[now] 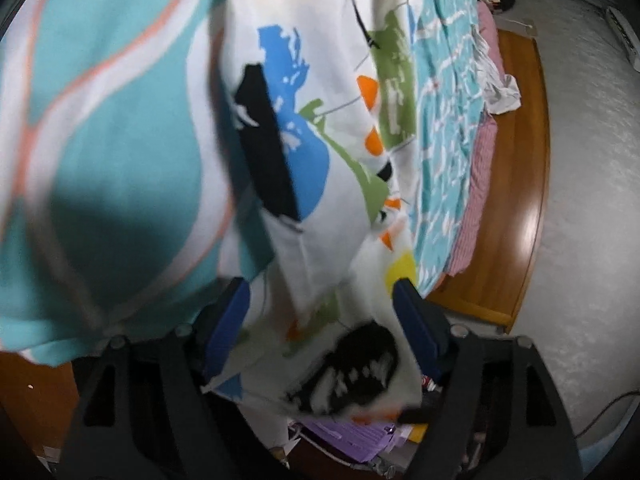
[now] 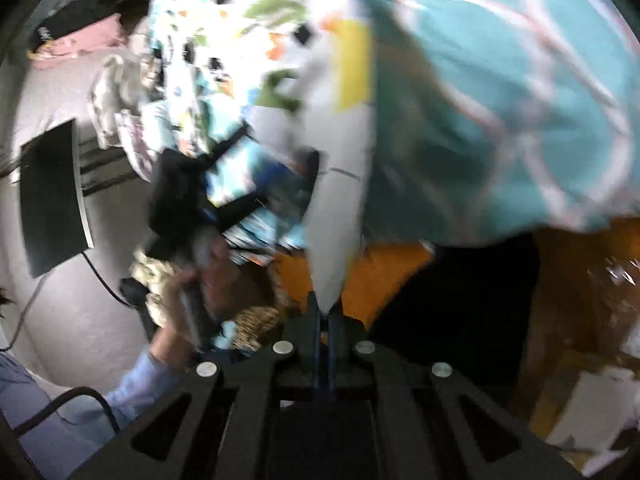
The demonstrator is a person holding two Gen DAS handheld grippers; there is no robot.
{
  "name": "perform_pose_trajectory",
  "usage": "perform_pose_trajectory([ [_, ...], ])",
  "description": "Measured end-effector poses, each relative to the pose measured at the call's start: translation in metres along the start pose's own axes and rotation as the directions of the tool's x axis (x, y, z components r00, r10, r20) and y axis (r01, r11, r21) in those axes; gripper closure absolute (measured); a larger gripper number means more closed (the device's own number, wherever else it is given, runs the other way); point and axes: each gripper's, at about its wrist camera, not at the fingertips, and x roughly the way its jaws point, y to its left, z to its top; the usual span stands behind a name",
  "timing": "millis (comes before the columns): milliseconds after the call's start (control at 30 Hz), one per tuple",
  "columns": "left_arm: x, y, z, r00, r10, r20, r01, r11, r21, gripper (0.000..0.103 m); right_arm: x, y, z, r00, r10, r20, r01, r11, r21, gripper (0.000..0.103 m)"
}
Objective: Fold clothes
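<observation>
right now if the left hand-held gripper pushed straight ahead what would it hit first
Probably the white garment with colourful prints. Its cloth already hangs between the open fingers of the left hand-held gripper, so going on would press into it before the teal patterned fabric behind. Depth is unclear.

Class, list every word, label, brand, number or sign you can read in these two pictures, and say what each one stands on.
None can be read.
White printed cloth: only coloured shapes, no letters.
Teal cloth: only wavy lines.
Black item in the right wrist view: a pale mark, too blurred to read.
Purple papers: too small to read.
</observation>
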Motion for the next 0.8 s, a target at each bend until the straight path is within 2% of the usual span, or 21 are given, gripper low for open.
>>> perform_pose_trajectory([
  [133, 0.014, -0.007, 0.006, 1.0, 0.029, 0.01, -0.029, 0.999, 0.037, 0.028, -0.007, -0.034, -0.005, 0.998, -0.069, -0.009, 0.069, 0.996, 0.062, 0.1],
  [200, 0.022, -0.006, 0.011, 0.998, 0.061, -0.002, -0.061, 0.996, 0.062, 0.028, -0.008, -0.047, 0.0, 0.997, -0.074, 0.01, 0.073, 0.992, 0.099, 0.1],
  [267, 0.023, 0.0, 0.013, 0.999, 0.051, -0.008, -0.05, 0.998, 0.036, 0.03, -0.007, -0.053, 0.007, 0.997, -0.072, 0.031, 0.067, 0.99, 0.125, 0.1],
  [300, 0.022, 0.005, 0.014, 0.999, 0.05, -0.006, -0.05, 0.999, 0.015, 0.038, -0.009, -0.056, 0.009, 0.997, -0.069, 0.043, 0.063, 0.99, 0.129, 0.1],
  [333, 0.02, 0.01, 0.014, 0.999, 0.05, -0.004, -0.05, 0.999, -0.007, 0.051, -0.012, -0.058, 0.009, 0.997, -0.064, 0.051, 0.057, 0.99, 0.131, 0.1],
  [367, 0.019, 0.015, 0.015, 0.999, 0.049, -0.002, -0.049, 0.998, -0.028, 0.055, -0.015, -0.059, 0.009, 0.997, -0.06, 0.057, 0.052, 0.99, 0.132, 0.1],
  [400, 0.017, 0.018, 0.015, 0.999, 0.053, -0.005, -0.054, 0.998, -0.045, 0.066, -0.017, -0.061, 0.008, 0.997, -0.055, 0.063, 0.046, 0.99, 0.133, 0.1],
  [433, 0.015, 0.02, 0.014, 0.999, 0.051, -0.013, -0.051, 0.997, -0.066, 0.067, -0.02, -0.059, 0.008, 0.997, -0.042, 0.063, 0.034, 0.992, 0.121, 0.1],
  [500, 0.005, 0.018, 0.011, 1.0, -0.005, -0.007, 0.005, 0.996, -0.094, 0.069, -0.019, -0.052, 0.009, 0.998, -0.028, 0.055, 0.024, 0.996, 0.086, 0.1],
  [533, -0.001, 0.01, 0.009, 1.0, -0.021, 0.002, 0.021, 0.997, -0.07, 0.075, -0.018, -0.049, 0.009, 0.999, -0.026, 0.041, 0.023, 0.997, 0.07, 0.1],
  [600, -0.014, -0.009, 0.004, 0.999, -0.043, 0.02, 0.043, 0.999, -0.008, 0.077, -0.017, -0.048, 0.009, 0.999, -0.022, 0.028, 0.02, 0.997, 0.071, 0.1],
  [800, -0.043, -0.045, -0.013, 0.997, -0.066, 0.05, 0.064, 0.997, 0.038, 0.08, -0.023, -0.049, 0.001, 0.999, 0.042, 0.015, -0.042, 0.997, 0.059, 0.1],
])
